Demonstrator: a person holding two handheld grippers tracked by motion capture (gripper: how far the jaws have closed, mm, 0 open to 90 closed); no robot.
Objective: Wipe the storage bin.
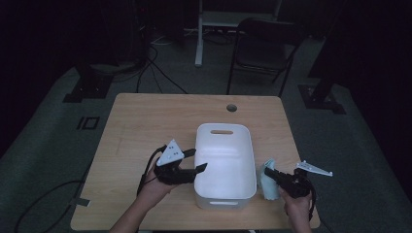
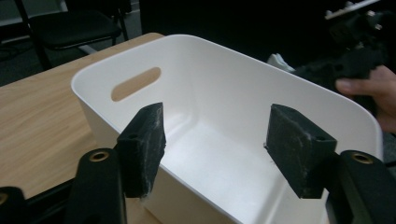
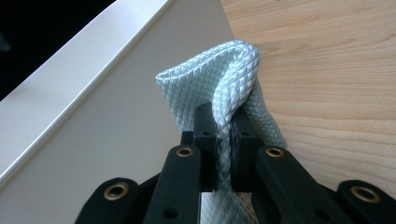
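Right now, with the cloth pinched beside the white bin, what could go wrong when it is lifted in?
1. The right claw is shut on only a fold of the pale blue cloth; the loose rest may catch on the white bin rim and slip out.
2. The cloth sits close against the bin wall, so a pull may nudge the light bin.
3. The left claw is open, straddling the near rim without gripping it, so the bin is probably not steadied.

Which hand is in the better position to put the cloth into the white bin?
The right. The right gripper is already shut on the light blue cloth, just beside the white bin. The left gripper is open and empty at the bin's other side.
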